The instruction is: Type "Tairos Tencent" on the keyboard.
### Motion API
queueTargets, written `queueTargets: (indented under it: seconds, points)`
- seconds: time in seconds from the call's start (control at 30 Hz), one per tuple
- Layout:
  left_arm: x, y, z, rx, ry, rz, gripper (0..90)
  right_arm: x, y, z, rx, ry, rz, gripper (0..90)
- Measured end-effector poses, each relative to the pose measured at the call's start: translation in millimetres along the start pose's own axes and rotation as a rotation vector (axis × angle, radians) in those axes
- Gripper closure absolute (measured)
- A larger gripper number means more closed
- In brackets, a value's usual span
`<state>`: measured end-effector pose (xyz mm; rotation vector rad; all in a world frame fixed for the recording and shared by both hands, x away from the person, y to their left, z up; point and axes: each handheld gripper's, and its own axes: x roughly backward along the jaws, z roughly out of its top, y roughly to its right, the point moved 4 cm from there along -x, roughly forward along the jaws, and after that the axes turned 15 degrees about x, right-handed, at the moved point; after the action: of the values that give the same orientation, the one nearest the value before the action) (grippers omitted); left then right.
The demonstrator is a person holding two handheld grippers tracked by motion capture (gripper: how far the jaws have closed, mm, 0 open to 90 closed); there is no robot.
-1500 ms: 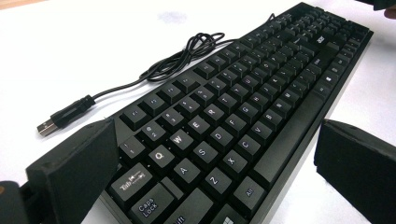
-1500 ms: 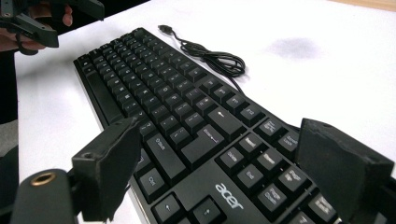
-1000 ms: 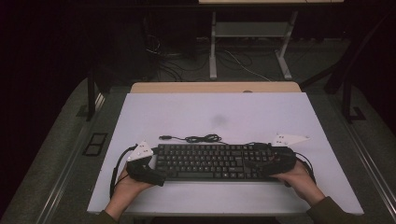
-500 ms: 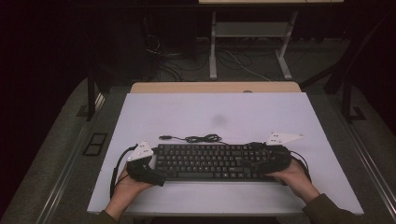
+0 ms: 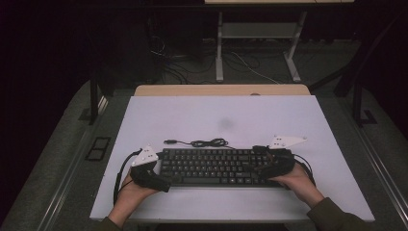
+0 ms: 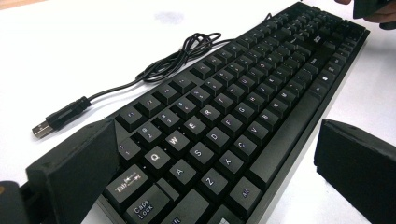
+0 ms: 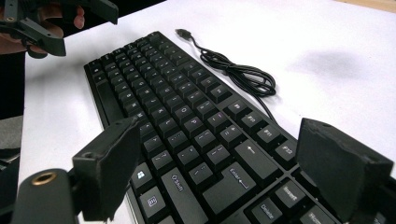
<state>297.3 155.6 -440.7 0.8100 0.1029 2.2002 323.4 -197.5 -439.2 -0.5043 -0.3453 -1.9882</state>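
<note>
High view: black full-size keyboard (image 5: 216,167) lies flat at the white surface's (image 5: 202,120) 6 o'clock edge, its cable (image 5: 204,143) coiled behind; left gripper (image 5: 153,174) and right gripper (image 5: 269,166), jaws released, straddle its ends, the right shifted slightly leftward since earlier

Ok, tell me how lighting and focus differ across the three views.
High view: dim and soft, dark surroundings, table evenly lit, keyboard legends unreadable. Left gripper view: bright table, near key legends readable, far end softer. Right gripper view: bright table, a soft grey smudge beyond the cable, near jaws blurred.

Left gripper (image 5: 153,174) and right gripper (image 5: 269,164), jaws apart.
</note>
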Motion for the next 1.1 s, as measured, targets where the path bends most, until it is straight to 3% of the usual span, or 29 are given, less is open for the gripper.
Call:
queueTargets:
  seconds: [0.87,1.03,1.1]
  points:
    - [-1.1,0.3,-0.5,0.001,-0.001,-0.005,0.0,-21.6,-4.3,9.9,0.023,-0.033,0.042,14.5]
    - [-1.5,0.1,-0.7,0.002,-0.002,-0.004,0.0,-24.1,-6.5,10.1,0.024,-0.04,0.057,20.7]
    - [-1.7,-0.1,-0.9,0.0,-0.005,-0.004,0.0,-23.9,-7.5,9.0,0.031,-0.048,0.069,28.0]
